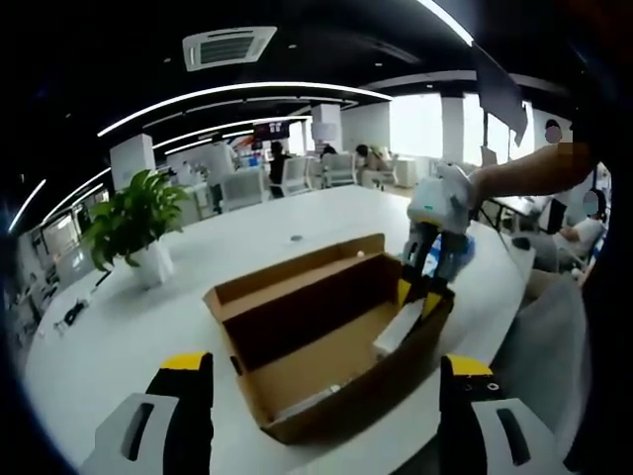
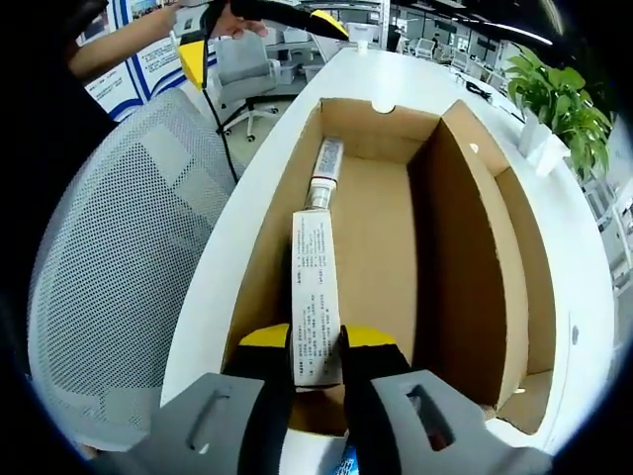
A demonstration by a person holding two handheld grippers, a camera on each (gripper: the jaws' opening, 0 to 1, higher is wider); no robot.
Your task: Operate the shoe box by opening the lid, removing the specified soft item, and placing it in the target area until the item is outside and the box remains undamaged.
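An open cardboard shoe box (image 1: 341, 401) lies on the white table (image 1: 109, 327), its lid (image 1: 297, 269) folded back. In the right gripper view I look down into the box (image 2: 460, 247). My right gripper (image 2: 316, 338) is shut on a white printed carton (image 2: 315, 287) at the box's near end. A white tube (image 2: 327, 163) lies on the box floor beyond it. From the left gripper view, the right gripper (image 1: 418, 295) dips into the box's far right end on the carton (image 1: 398, 329). My left gripper (image 1: 326, 368) stands open before the box, also seen as the left gripper (image 2: 263, 38) past the box.
A potted plant (image 1: 138, 223) stands on the table left of the box, also seen as the plant (image 2: 559, 94). A grey mesh chair (image 2: 119, 257) sits close against the table edge. Desks, chairs and seated people (image 1: 569, 233) fill the room behind.
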